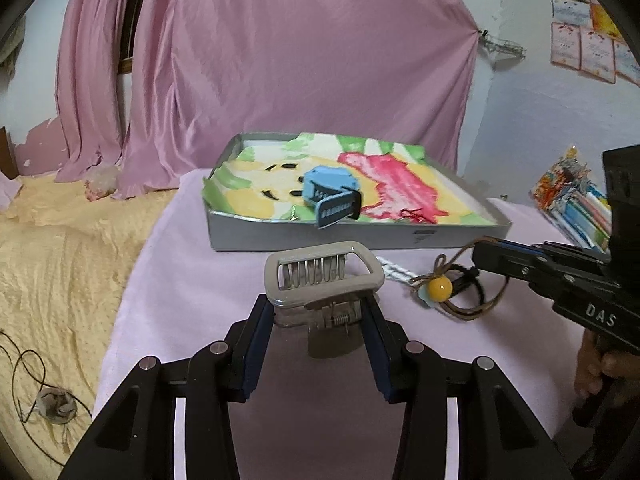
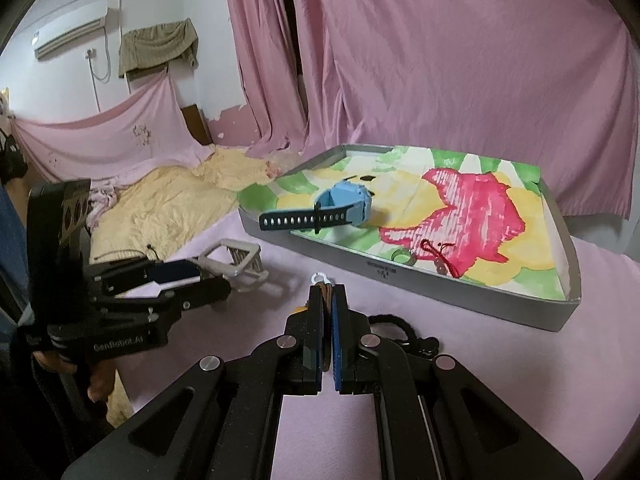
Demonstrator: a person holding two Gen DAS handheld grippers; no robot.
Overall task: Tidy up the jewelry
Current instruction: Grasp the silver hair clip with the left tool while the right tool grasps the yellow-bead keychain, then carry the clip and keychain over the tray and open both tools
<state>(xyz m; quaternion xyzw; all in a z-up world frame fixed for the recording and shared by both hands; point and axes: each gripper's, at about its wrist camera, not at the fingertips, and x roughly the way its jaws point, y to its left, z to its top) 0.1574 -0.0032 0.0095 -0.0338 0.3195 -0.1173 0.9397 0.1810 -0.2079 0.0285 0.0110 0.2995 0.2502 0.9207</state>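
Fingers of a person's hand (image 2: 94,376) are curling round the handle of the left gripper (image 1: 318,312), which is reaching forward low over the pink cloth (image 1: 192,304). Its jaws are clamping the hinge end of a beige claw hair clip (image 1: 324,280), whose toothed end is pointing toward the tray; in the right wrist view the clip (image 2: 234,258) is sitting just above the cloth. Beyond it, the grey tray (image 1: 304,236) with a painted paper liner is holding a blue watch (image 1: 330,194), its dark strap hanging over the near wall, and a thin red cord (image 2: 438,254) is lying on the pink patch. Further right, the right gripper (image 2: 327,312) is coming in level from the side, a hand (image 1: 600,368) wrapping its grip. Its jaws are pressing nearly together on a brown cord bracelet (image 1: 472,300) with a yellow bead (image 1: 440,289), which is lying on the cloth just in front of the tray.
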